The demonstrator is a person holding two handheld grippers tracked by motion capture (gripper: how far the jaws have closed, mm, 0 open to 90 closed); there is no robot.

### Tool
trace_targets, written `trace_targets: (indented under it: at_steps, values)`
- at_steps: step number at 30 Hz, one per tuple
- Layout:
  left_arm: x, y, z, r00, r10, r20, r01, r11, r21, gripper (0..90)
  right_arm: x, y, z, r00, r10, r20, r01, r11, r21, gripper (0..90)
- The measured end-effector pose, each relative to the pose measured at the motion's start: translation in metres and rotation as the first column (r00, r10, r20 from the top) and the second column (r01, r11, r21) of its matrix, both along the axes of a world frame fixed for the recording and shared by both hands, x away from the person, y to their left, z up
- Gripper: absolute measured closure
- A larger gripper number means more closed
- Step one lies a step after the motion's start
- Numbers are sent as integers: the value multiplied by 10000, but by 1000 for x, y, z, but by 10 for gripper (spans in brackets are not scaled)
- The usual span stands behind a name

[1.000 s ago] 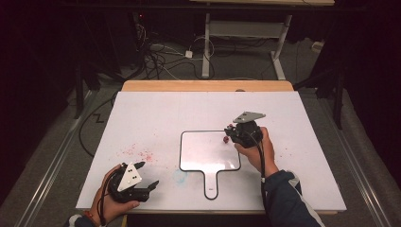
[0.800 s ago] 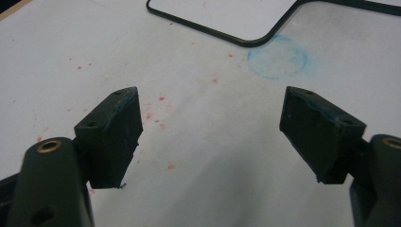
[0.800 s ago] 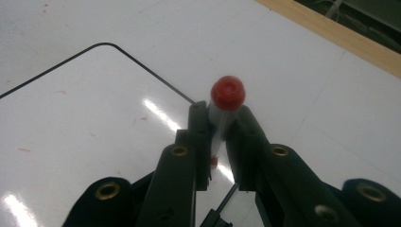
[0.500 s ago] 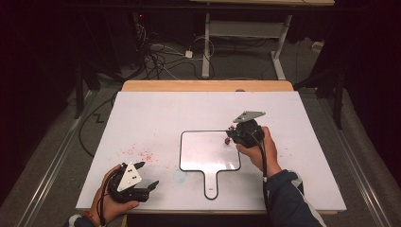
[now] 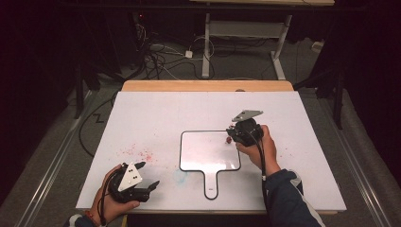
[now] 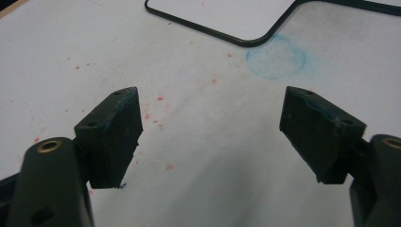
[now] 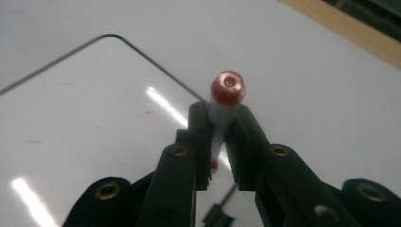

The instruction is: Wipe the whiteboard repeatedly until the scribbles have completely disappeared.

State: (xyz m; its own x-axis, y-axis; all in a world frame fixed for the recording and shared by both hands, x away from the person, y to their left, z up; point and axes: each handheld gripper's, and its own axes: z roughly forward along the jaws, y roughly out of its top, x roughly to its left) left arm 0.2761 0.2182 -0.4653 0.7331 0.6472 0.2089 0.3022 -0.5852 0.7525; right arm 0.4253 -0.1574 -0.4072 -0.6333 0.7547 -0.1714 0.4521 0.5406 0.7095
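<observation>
Slim red-capped marker with a pale barrel [image 7: 226, 101], pinched upright between the jaws of the right gripper [image 7: 218, 124], red end poking up past the tips, lower end dropping behind them toward the board. Probably light, stiff and smooth-sided, so apt to swivel or slide in a pinch; best gripped mid-barrel, square across, as here. Just beneath and left of those jaws, a white paddle-shaped dry-erase board with thin black rim and short handle [image 5: 208, 151], flat on the white bench [image 5: 156, 113], likely glossy and prone to skate under pen pressure. Well apart, left gripper [image 6: 210, 137] low by the near edge, jaws spread wide on nothing, red specks [image 6: 161, 98] and a faint blue round smudge [image 6: 276, 60] ahead of them.
</observation>
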Motion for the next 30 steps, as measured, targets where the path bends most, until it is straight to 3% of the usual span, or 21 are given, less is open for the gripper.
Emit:
trace_targets:
  at_steps: [4,5,8,10,13,16,21,25,28,30]
  values:
    - [1,0,0,10000,20,-14,-20,10000,-22,207,3,-2,-1,9998,-191,105,192,9998,-65,817]
    - [1,0,0,10000,22,-22,-22,10000,-8,207,3,-1,-1,9999,-93,105,94,9999,-103,817]
    - [1,-1,-1,9999,13,-159,-13,10000,-11,207,0,5,0,9972,594,-458,-568,9967,573,817]
    - [0,-1,-1,9999,4,-162,-4,10000,1,206,-2,9,1,9951,816,-551,-786,9955,535,817]
    - [0,-1,-1,9999,4,-164,-4,10000,-4,207,-1,10,2,9964,676,-517,-659,9973,325,817]
    - [0,0,-1,10000,-22,-56,22,10000,29,207,1,10,3,9998,170,-98,-174,9989,-437,817]
    - [0,-1,-1,9999,6,-159,-6,10000,1,207,0,12,1,9925,928,-795,-866,9932,782,817]
    - [1,0,-1,10000,3,-58,-3,10000,23,206,2,14,0,9975,554,-438,-533,9975,469,817]
    - [1,0,-1,10000,0,-59,0,10000,36,206,4,17,-2,9987,423,-301,-404,9972,625,817]
    - [1,-1,-1,10000,-10,-63,10,10000,56,207,3,22,-4,9966,699,-431,-648,9917,1109,817]
